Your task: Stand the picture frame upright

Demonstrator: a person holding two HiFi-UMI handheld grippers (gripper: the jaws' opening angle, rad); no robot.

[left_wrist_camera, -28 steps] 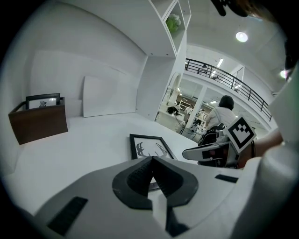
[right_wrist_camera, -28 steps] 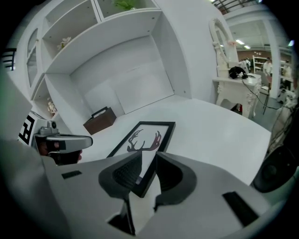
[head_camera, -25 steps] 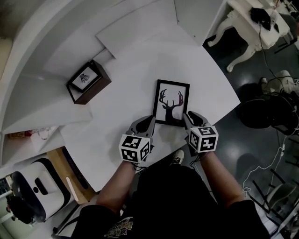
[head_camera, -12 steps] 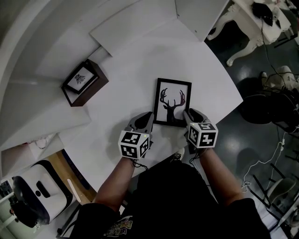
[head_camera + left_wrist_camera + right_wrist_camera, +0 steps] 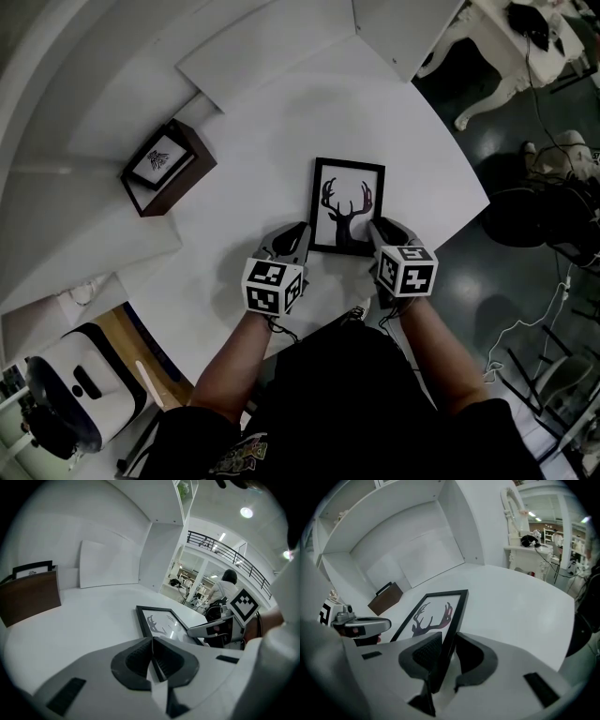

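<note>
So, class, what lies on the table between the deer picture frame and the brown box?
Nothing: only bare white tabletop separates the deer picture frame from the brown box, as the head view shows.

Black picture frame (image 5: 347, 165) shows a dark deer silhouette (image 5: 343, 214) on white.

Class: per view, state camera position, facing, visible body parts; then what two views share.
Head view: on head, down at white table; forearms, left gripper, right gripper.
Left gripper view: rides it, along shut jaws; right hand shows.
Right gripper view: rides it, along jaws just closing astride black-framed deer picture; body unclear.
Shared: the picture.
</note>
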